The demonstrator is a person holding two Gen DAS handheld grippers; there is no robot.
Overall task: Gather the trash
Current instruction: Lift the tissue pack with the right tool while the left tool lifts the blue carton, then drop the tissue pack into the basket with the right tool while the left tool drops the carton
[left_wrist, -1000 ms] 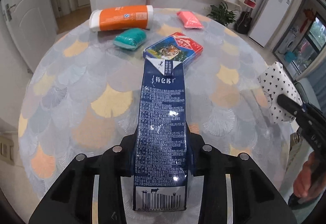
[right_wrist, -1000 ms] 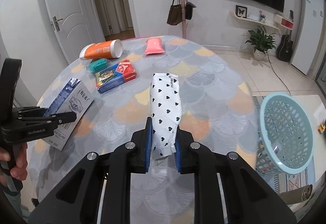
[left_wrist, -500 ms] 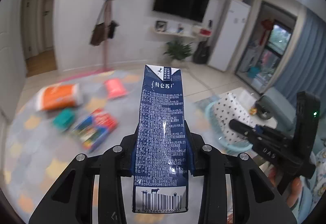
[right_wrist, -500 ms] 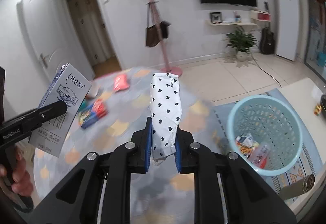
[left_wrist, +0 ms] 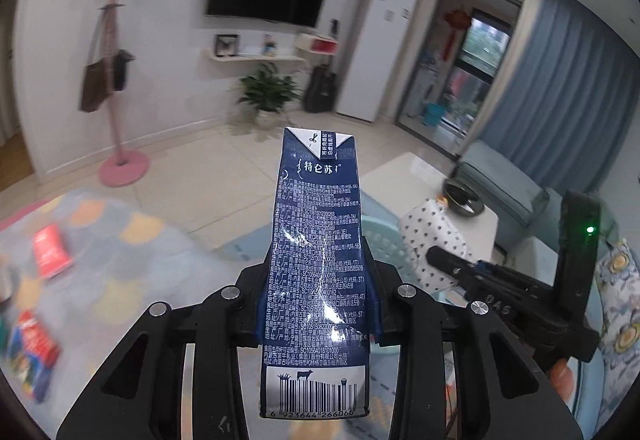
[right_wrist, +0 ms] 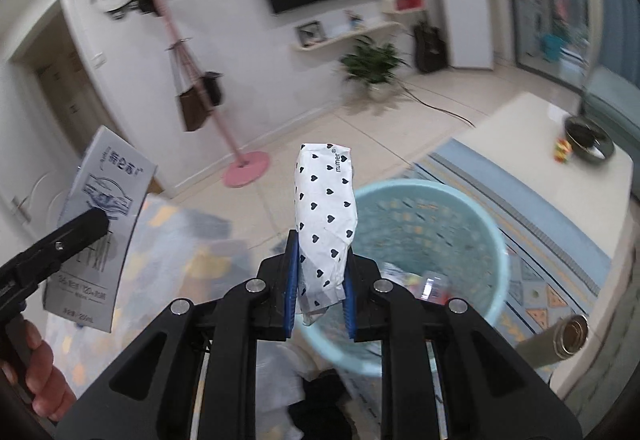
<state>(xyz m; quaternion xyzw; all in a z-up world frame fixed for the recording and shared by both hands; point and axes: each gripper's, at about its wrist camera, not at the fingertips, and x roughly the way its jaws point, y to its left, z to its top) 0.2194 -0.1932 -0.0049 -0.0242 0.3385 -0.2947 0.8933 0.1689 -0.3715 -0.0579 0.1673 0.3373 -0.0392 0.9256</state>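
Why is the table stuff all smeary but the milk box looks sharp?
Left wrist view: the milk carton stays sharp because it rides with the camera, with a glare streak on its print; the packets on the table smear with motion. Right wrist view: the heart-print pack is crisp, the basket blurred; the walls curve from the fisheye.

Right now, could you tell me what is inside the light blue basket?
The light blue basket holds a few small colourful wrappers near its bottom, too blurred to name. The heart-print tissue pack and the right gripper cover its near side.
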